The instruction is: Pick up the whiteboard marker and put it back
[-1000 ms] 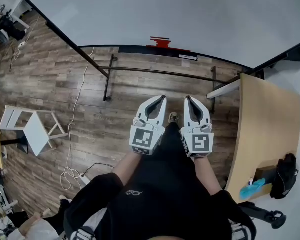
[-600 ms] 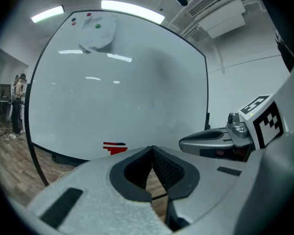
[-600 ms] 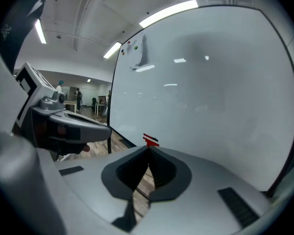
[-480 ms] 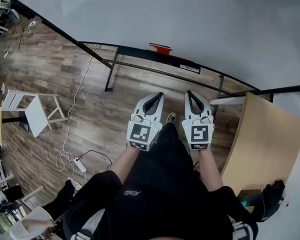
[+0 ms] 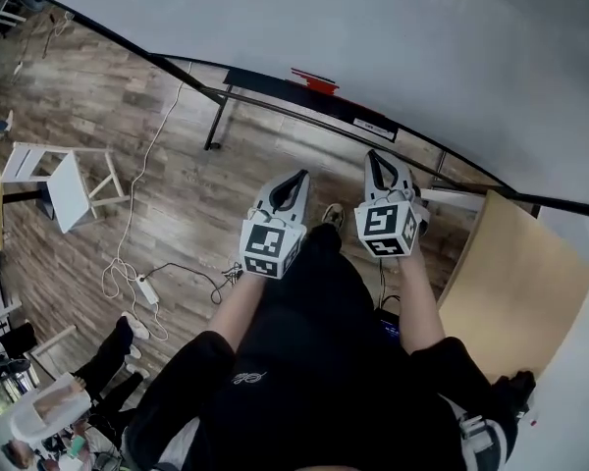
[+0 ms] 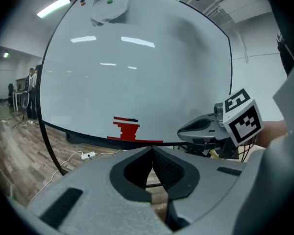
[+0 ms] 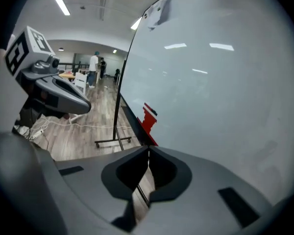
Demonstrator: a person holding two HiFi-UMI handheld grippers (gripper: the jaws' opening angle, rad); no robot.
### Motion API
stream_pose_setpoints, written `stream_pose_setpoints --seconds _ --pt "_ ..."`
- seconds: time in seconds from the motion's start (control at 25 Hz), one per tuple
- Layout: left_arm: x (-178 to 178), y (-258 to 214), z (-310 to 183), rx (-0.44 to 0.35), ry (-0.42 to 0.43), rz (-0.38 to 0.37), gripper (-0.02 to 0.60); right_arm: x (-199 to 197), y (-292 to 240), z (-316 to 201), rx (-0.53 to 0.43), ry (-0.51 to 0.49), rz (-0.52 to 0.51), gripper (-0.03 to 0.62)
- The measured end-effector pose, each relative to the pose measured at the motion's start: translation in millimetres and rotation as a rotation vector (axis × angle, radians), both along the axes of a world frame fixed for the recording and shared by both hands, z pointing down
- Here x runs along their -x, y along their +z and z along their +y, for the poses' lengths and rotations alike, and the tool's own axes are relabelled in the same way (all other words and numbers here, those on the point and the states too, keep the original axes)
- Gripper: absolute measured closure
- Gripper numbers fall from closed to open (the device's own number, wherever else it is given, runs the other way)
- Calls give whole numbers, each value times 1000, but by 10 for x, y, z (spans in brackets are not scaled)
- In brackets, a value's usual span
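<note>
A big whiteboard (image 5: 373, 27) on a wheeled stand fills the far side. On its tray stands a red holder (image 5: 315, 80), also in the left gripper view (image 6: 126, 129) and the right gripper view (image 7: 148, 118). A dark marker (image 6: 131, 120) lies on top of the holder. My left gripper (image 5: 300, 176) and right gripper (image 5: 373, 155) hover side by side over the floor, short of the tray and pointing toward the board. Each is shut with nothing between its jaws, as the left gripper (image 6: 152, 151) and the right gripper (image 7: 148, 151) show in their own views.
A curved wooden table (image 5: 510, 273) stands at the right. A white stool (image 5: 64, 189) is at the left, with a power strip and white cable (image 5: 142, 287) on the wood floor. The board's black stand leg (image 5: 216, 121) reaches the floor. People stand far off at the lower left.
The head view has swung, so the board now slants across the top. Both grippers moved closer to the tray; the right one climbed in the picture and the left one drifted left.
</note>
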State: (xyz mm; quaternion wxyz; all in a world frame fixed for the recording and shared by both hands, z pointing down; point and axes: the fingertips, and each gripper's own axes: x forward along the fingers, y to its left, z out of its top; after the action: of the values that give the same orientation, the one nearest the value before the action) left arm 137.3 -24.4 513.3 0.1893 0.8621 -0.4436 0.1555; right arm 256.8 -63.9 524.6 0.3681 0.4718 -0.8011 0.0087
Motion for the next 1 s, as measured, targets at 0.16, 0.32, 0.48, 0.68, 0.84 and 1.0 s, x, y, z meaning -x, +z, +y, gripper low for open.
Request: stream_pose_setpoints --seconds 0.16,0.32,0.48,0.68,0.84,1.0 --pt "-16 335 -115 61 7 -1 575 66 274 -156 74 -71 81 591" --pt "9 473 -337 87 -1 34 575 110 370 -321 104 -62 131 591" --pt "37 504 -508 110 32 55 575 101 473 -401 156 -72 233 591" --pt "64 724 -608 153 53 54 575 14 675 -552 216 -121 365 590" --pt "155 792 -558 181 33 69 575 27 818 -591 281 -150 407 565" --pt "309 783 -592 178 19 56 575 138 938 -653 327 -201 431 478"
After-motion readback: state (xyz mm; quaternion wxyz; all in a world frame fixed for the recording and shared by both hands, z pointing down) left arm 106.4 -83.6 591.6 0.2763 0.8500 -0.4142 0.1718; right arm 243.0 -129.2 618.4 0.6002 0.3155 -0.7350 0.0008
